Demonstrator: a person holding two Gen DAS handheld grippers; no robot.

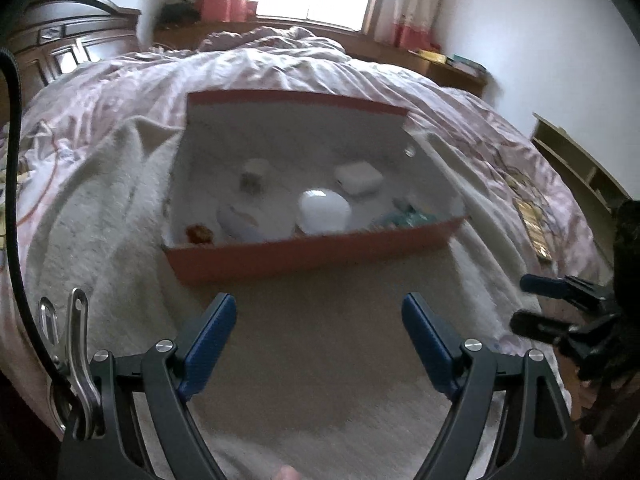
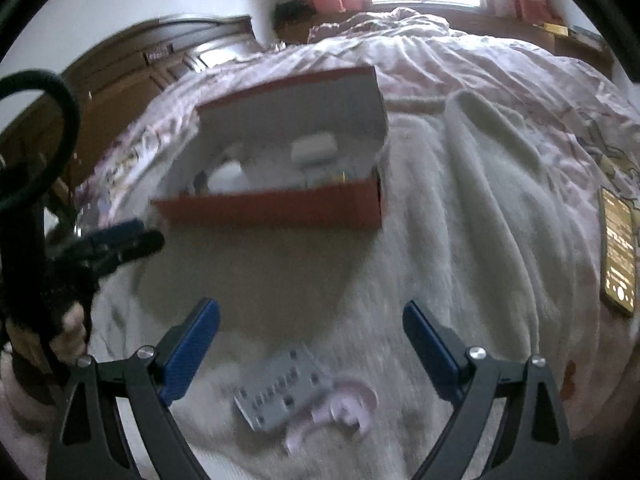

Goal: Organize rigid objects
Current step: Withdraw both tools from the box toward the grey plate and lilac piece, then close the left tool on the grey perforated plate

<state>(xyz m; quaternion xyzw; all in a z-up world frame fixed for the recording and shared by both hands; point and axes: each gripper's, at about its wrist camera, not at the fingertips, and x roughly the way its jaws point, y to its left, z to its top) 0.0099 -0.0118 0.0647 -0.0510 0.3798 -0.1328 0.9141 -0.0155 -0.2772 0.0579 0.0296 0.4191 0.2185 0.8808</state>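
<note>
A bed (image 1: 280,72) with a wrinkled pink cover is carrying a white fleecy blanket (image 1: 100,216). Sitting on the blanket are an open red box (image 1: 304,252), a grey perforated plate (image 2: 280,394) and, blurred, perhaps a pale pink hook (image 2: 340,412). A phone (image 2: 619,256) is lying near the edge.

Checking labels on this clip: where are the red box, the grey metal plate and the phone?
red box (image 1: 304,254), left wrist view, near outer wall.
grey metal plate (image 2: 280,394), right wrist view, middle of its holed face.
phone (image 2: 619,256), right wrist view, middle of its screen.
</note>
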